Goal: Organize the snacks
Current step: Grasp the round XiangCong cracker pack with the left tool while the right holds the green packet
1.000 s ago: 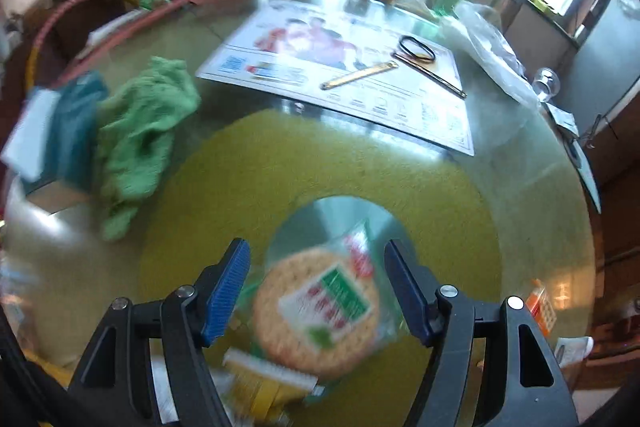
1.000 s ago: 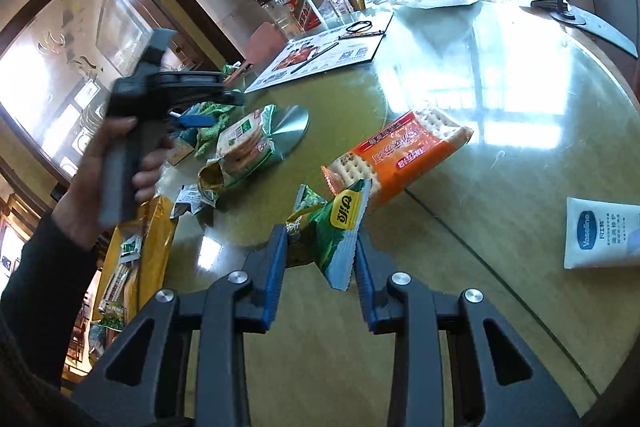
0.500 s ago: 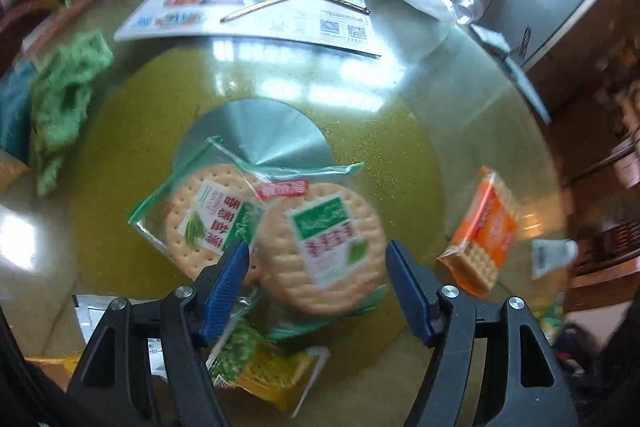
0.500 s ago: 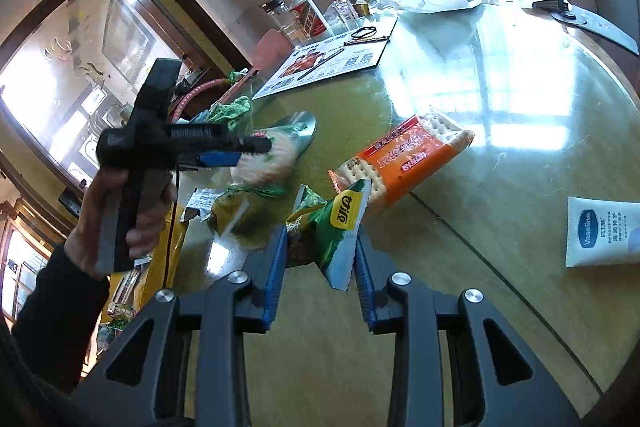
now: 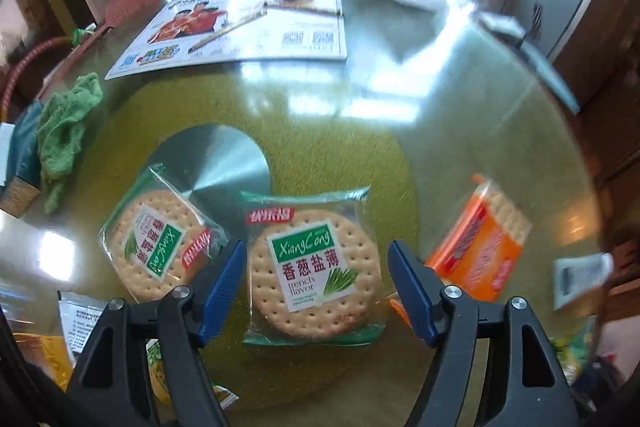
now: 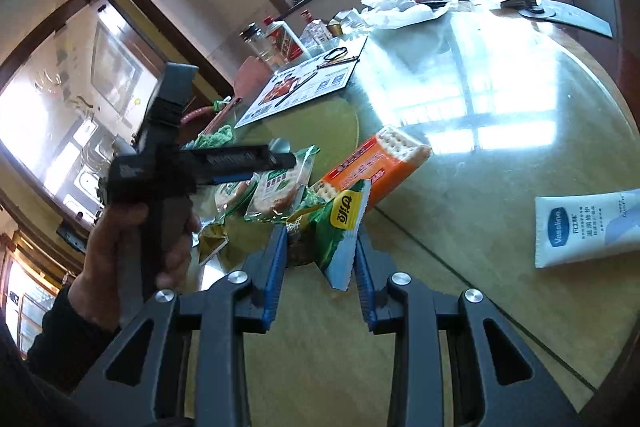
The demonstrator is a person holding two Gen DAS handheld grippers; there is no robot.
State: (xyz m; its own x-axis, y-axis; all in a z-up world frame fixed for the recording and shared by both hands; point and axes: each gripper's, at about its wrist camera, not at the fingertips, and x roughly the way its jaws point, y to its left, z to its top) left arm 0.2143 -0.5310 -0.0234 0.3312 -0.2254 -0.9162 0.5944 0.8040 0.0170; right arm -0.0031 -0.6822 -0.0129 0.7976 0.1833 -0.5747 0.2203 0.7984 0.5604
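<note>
Two clear packets each hold a round cracker: one packet (image 5: 314, 267) lies flat on the glass worktop (image 5: 460, 115) between the parted blue pads of the left claw (image 5: 314, 291), untouched, print upright toward the camera; the other (image 5: 158, 233) lies just left, tilted. An orange cracker pack (image 5: 480, 251) lies to the right, long axis slanting away. The right claw (image 6: 320, 263) is clamped on a green snack bag (image 6: 332, 227), held upright above bare worktop

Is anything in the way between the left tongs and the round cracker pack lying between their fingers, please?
Nothing visible blocks it. The left tongs are open, straddling the round cracker pack with clear gaps both sides. A second cracker pack sits just outside the left finger.
</note>
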